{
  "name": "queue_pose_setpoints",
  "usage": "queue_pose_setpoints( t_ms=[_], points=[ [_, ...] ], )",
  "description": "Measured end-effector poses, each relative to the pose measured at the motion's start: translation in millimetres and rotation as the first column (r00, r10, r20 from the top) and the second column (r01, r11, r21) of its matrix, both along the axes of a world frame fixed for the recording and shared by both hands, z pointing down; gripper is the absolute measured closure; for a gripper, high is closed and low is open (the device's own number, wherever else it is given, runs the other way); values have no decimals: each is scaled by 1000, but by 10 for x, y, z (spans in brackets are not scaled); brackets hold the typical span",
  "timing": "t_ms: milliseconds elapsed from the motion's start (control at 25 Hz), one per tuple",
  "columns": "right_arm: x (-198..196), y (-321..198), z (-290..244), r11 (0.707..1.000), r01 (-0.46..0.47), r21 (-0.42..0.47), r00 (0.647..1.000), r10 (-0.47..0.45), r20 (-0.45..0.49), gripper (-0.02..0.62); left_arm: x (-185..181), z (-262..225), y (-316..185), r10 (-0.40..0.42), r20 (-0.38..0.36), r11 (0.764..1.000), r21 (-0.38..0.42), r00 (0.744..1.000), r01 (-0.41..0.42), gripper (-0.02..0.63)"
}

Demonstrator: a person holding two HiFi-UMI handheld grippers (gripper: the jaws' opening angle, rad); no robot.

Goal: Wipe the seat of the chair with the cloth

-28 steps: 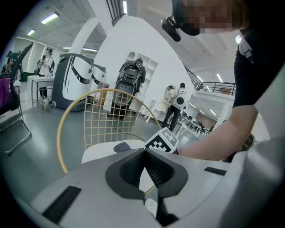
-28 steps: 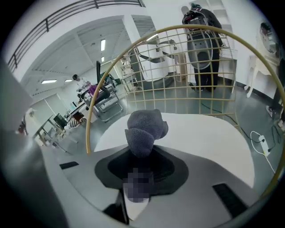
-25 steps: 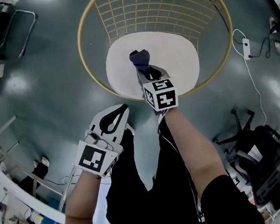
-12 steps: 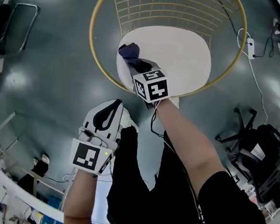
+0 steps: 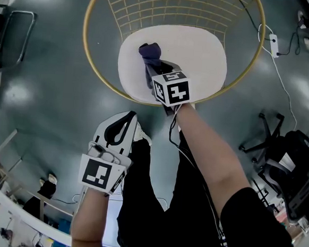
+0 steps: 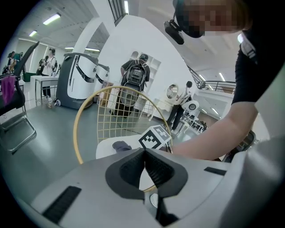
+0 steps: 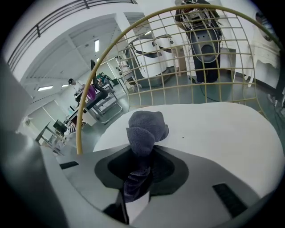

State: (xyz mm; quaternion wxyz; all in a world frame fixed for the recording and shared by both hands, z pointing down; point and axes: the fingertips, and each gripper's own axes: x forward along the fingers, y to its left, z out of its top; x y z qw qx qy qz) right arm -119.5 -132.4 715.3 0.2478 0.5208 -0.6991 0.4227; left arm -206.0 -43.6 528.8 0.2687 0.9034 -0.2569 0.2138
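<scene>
Chair (image 5: 102, 73): gold wire frame, upper centre of the head view.
Seat (image 5: 202, 55): white, rounded.
Cloth (image 5: 150, 52): dark purple-grey, bunched, free end on the seat's left part.
Right gripper (image 5: 152, 68): over the seat's front left, jaws clamped on the cloth's tail.
Left gripper (image 5: 128, 121): lower left of centre, above the grey floor (image 5: 52, 75), apart from the chair, jaws pressed together.
</scene>
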Motion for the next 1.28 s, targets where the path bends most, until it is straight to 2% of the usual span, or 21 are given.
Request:
queue_pose_setpoints(
  t_ms=[240,480,760,960,1280],
  points=[
    [489,116,91,998,-63,-31,997,62,-49,491,300,-1,16,6,-22,1000,-19,1000,-6,589],
    [1063,291,130,995,-92,-49,992,87,-92,491,634,25,63,71,-9,997,-11,997,-71,589],
    [1562,409,67,991,-124,-59,984,114,-139,491,981,19,66,137,21,990,-49,990,-136,589],
    [1917,507,-16,986,-153,-63,977,142,-160,491,1321,-69,7,140,-24,990,-6,990,-140,589],
    [2392,731,-89,974,-210,-81,964,192,-184,491,1774,-140,70,181,-40,983,5,983,-181,589]
  ],
)
